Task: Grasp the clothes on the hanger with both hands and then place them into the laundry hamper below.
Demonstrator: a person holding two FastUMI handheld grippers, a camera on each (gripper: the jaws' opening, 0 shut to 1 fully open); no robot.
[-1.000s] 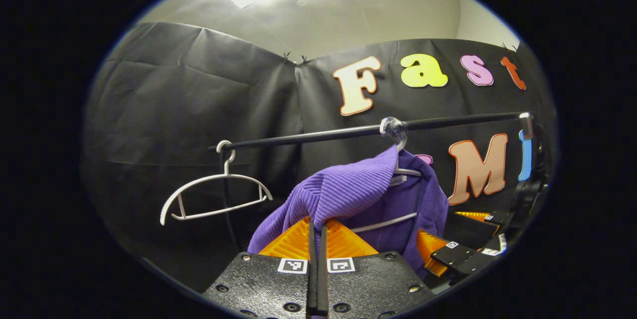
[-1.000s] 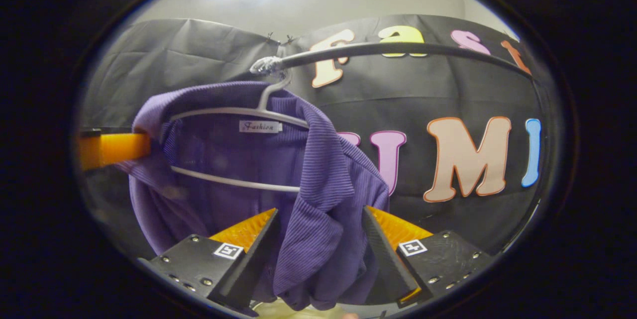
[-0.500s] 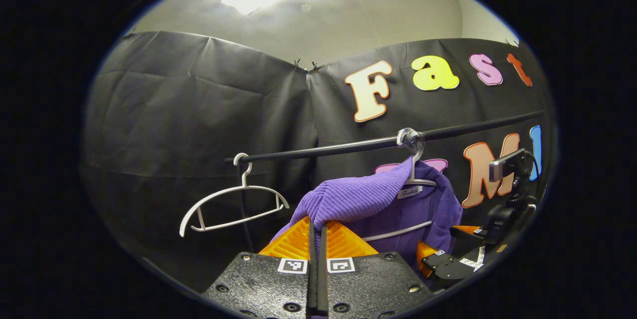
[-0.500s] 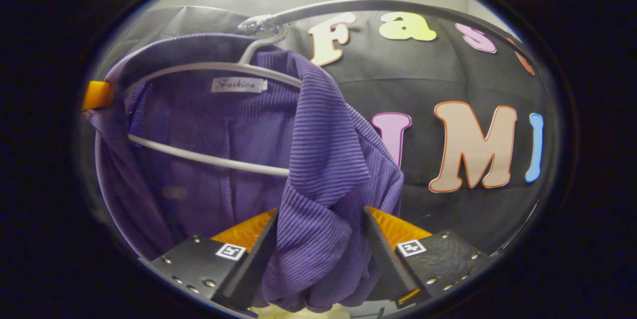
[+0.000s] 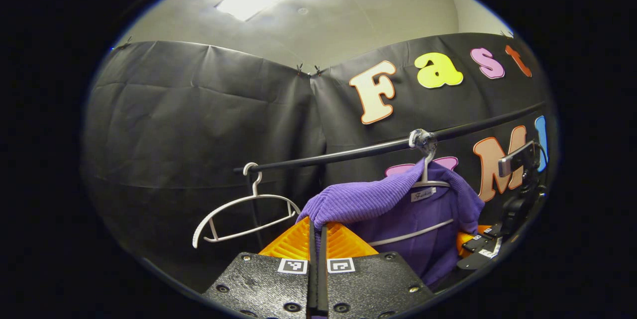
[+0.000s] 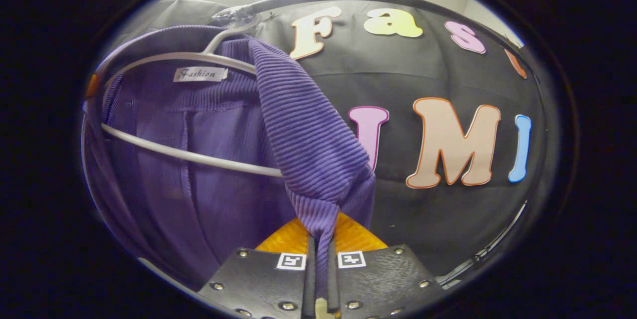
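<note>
Both tongs, left point(image 5: 316, 239) and right point(image 6: 318, 254), were clamped on the purple sweater point(image 6: 303, 130) at lower centre, still on its hanger point(image 6: 189, 157).

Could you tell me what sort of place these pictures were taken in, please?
Probably an indoor booth set up as a clothes-hanging corner: black cloth walls, a dark rail carrying an empty white hanger, and a purple top on another hanger.

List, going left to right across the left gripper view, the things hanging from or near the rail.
Empty white hanger → left gripper pinching the purple garment → right gripper at the garment's far side.
</note>
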